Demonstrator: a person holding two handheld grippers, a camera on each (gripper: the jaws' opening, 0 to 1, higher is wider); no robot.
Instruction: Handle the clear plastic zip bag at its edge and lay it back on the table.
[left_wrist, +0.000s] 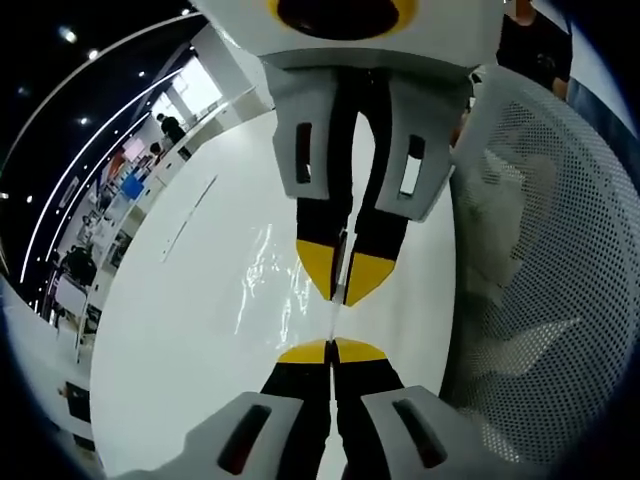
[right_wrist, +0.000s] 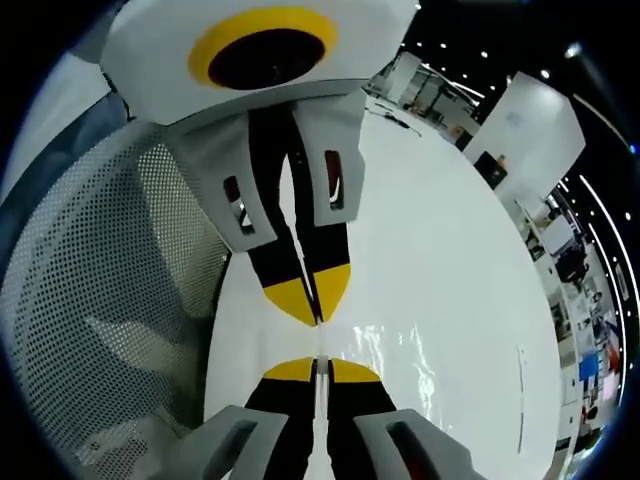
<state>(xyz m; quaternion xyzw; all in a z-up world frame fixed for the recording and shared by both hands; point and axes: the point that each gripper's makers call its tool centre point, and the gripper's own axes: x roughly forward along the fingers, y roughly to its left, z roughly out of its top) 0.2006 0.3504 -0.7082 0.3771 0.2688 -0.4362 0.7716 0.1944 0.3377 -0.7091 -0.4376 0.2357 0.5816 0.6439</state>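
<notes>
The clear plastic zip bag (left_wrist: 268, 272) shows as faint glints and creases over the white table (left_wrist: 180, 330). In the left gripper view my left gripper (left_wrist: 330, 351) rises from the bottom, its yellow tips shut on the bag's thin edge. My right gripper (left_wrist: 343, 288) comes down from the top, tips pressed together on the same edge, a short gap from the left one. In the right gripper view the right gripper (right_wrist: 316, 369) is at the bottom and the left gripper (right_wrist: 317, 305) is above it. There the bag (right_wrist: 405, 352) glints to the right over the table (right_wrist: 450, 240).
A white mesh chair back (left_wrist: 545, 250) stands close beside the table, seen again as the chair back (right_wrist: 105, 270) at the left of the right gripper view. Desks, shelves and a person (left_wrist: 170, 126) are far off beyond the table's far edge.
</notes>
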